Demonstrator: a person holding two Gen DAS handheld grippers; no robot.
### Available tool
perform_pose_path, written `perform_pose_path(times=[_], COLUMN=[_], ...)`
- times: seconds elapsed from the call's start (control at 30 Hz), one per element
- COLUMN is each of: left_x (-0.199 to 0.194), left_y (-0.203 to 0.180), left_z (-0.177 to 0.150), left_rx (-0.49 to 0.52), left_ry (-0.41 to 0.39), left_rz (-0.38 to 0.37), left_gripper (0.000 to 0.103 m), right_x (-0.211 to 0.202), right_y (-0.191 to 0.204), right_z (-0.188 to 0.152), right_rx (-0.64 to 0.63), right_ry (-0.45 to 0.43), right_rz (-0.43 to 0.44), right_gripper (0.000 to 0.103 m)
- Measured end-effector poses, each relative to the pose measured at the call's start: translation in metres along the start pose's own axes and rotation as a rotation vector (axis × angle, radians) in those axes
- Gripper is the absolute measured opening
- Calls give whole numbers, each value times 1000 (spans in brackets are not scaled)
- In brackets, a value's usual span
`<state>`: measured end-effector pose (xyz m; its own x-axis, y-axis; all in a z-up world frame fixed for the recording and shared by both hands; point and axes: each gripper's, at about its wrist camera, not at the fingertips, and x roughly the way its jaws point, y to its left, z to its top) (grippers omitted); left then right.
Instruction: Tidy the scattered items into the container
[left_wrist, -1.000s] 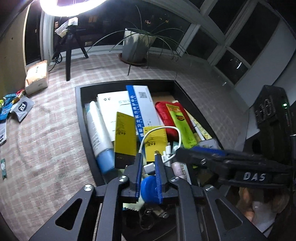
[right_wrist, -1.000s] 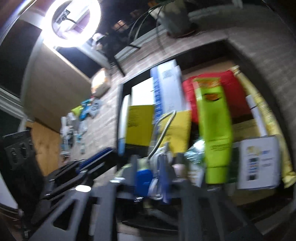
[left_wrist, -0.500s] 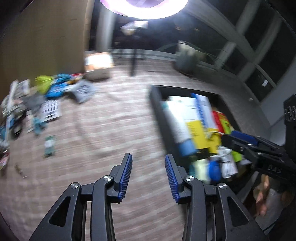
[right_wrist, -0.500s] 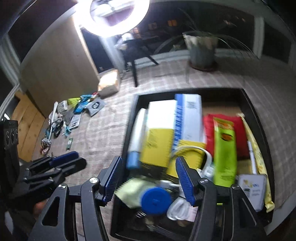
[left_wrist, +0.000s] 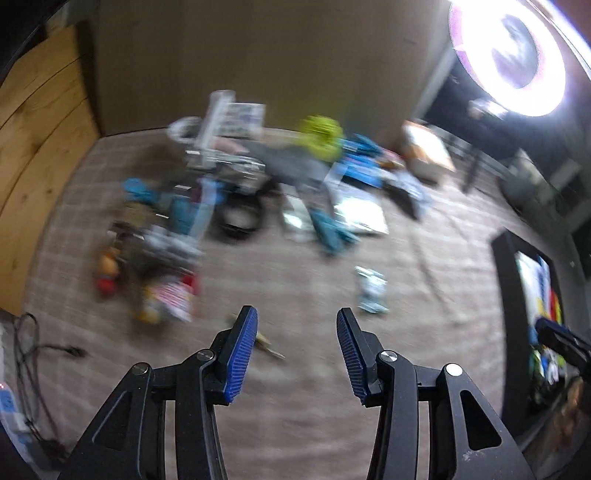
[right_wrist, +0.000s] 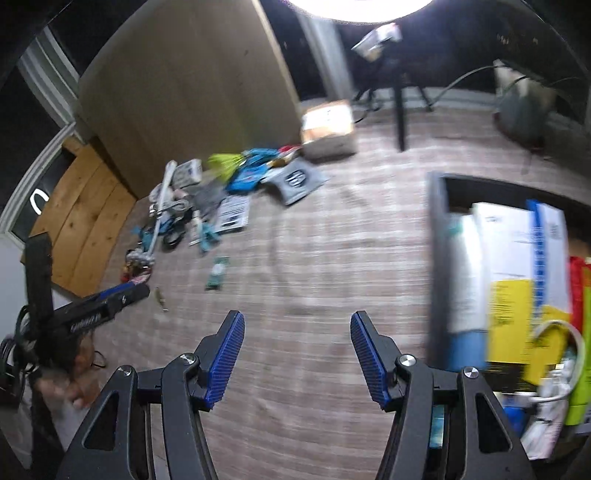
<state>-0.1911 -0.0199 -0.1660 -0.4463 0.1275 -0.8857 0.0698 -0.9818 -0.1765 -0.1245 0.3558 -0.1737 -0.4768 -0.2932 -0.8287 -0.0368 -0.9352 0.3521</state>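
Observation:
My left gripper (left_wrist: 296, 325) is open and empty above the checked carpet, facing the blurred pile of scattered items (left_wrist: 236, 192). A small packet (left_wrist: 371, 291) lies just ahead to the right. My right gripper (right_wrist: 295, 328) is open and empty over the carpet, left of the black container (right_wrist: 437, 266), which holds boxes, tubes and a white cable (right_wrist: 561, 362). The container's edge shows at the right of the left wrist view (left_wrist: 504, 295). The left gripper also shows at the left of the right wrist view (right_wrist: 110, 299).
A cardboard box (right_wrist: 327, 125) sits by the wall, with a tripod leg (right_wrist: 400, 107) and a plant pot (right_wrist: 524, 107) beyond. A ring light (left_wrist: 511, 59) glares overhead. Wooden boards (left_wrist: 33, 147) and a cable (left_wrist: 40, 350) lie at the left.
Both grippers opened and released the blue round item and the cable into the container, then swung left away from it. The left one now faces the scattered pile.

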Motion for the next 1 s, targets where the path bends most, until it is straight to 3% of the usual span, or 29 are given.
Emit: perform_pose_path(times=[0.23, 0.33, 0.47, 0.5, 0.7, 0.77, 0.83, 0.9, 1.0], left_x=[26, 44, 72, 79, 106, 112, 113, 113, 107], left_y=[67, 80, 90, 93, 100, 96, 92, 89, 85], left_z=[68, 95, 126, 132, 149, 146, 140, 132, 116], left_rx=[-54, -66, -61, -54, -69, -49, -27, -17, -64], left_ry=[11, 23, 47, 55, 82, 87, 81, 75, 76], left_rz=[44, 40, 88, 93, 23, -1, 20, 31, -33], left_gripper=[55, 62, 64, 70, 74, 69, 46, 44, 43], right_x=[16, 23, 38, 42, 58, 61, 63, 63, 65], right_y=[48, 65, 79, 81, 85, 83, 78, 71, 64], right_z=[27, 43, 60, 62, 61, 59, 58, 56, 54], right_rx=[13, 12, 26, 31, 35, 33, 49, 71, 82], right_ry=[-21, -41, -32, -27, 6, 16, 24, 29, 35], right_rz=[16, 5, 14, 16, -3, -17, -19, -18, -22], right_gripper=[56, 58, 59, 59, 59, 59, 59, 59, 59])
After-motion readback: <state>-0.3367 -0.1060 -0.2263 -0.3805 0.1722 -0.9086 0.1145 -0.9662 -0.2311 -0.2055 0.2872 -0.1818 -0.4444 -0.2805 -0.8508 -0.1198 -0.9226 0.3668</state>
